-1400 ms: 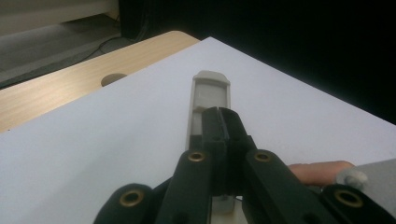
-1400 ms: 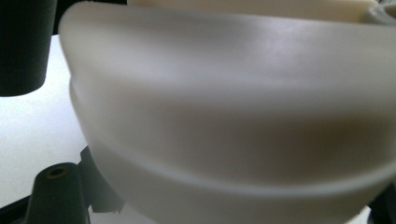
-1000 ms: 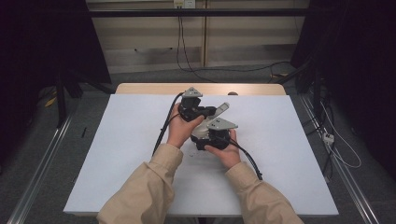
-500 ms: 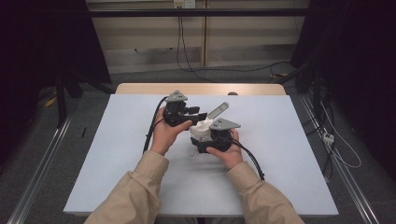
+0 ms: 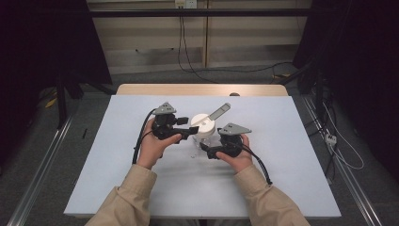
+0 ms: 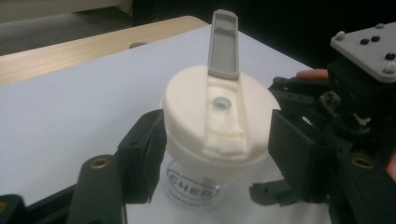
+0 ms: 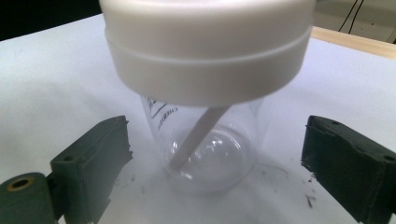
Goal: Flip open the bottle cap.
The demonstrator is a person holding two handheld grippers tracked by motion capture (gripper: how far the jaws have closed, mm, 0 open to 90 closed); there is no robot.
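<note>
- Change, left gripper: a second ago it reached over the cup lid with its jaws nearly closed. It now sits farther toward the left edge of the tabletop. Its jaws have just been opening and stand either side of the lid, the left pad about touching the rim and the right pad clear, so there is no clamp.
- Change, right gripper: its jaws opened, then eased in slightly. They now stand wide on both sides of the clear cup, well clear of the wall, with nothing held.
- Meaning: both grips are released. The cup rests on its own base, probably between grips.
- Position: the cup is upright near the middle of the tabletop, slightly toward the far edge, between the two grippers.
- Count: one cup; one white lid, seated; one grey flip tab, raised; one straw inside; two grippers; two hands.
</note>
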